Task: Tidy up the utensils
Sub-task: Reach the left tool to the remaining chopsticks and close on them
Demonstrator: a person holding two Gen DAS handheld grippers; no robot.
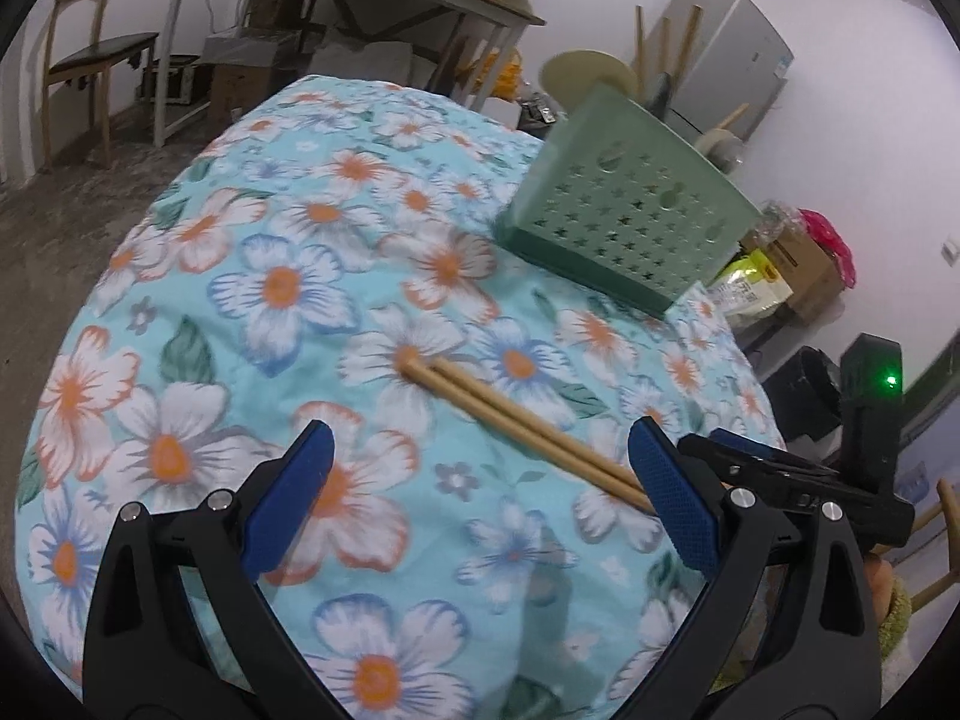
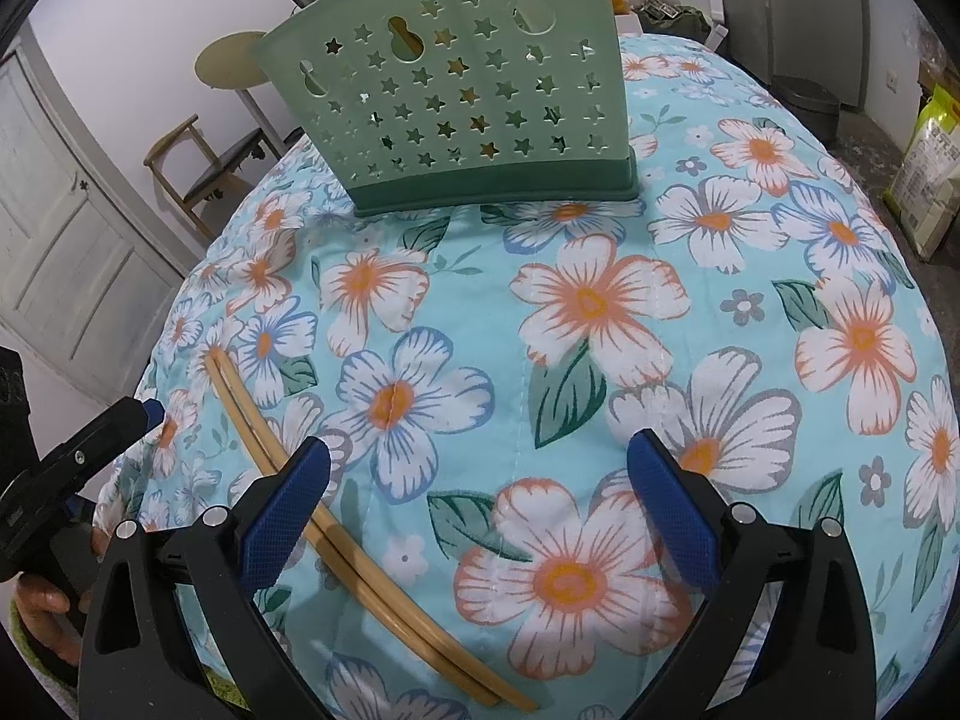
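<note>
Nearest your lenses are the blue-padded fingers themselves: the left gripper (image 1: 480, 480) is spread wide and holds nothing, and the right gripper (image 2: 480, 486) is just as released. Between them, the pair of chopsticks (image 2: 336, 534) lies side by side on the floral cloth (image 2: 600, 312) that covers the surface. In the right wrist view they pass under your right gripper's left finger (image 2: 288, 516), so they sit off to the left of that gap, not inside it. In the left wrist view their near ends run toward your left gripper's right finger (image 1: 672, 504).

By the look of it you are at the pick-up step: nothing is grasped yet, and the green star-punched holder (image 2: 468, 90) stands upright further back, well apart from the chopsticks. It looks as though some sticks already stand in it.

Next, centre one gripper over both sticks and close across them together; they are thin and flat on soft cloth, so they may roll apart.

For room: the cloth between chopsticks and holder is bare. The surface falls away on the left, near the sticks' far tips.
</note>
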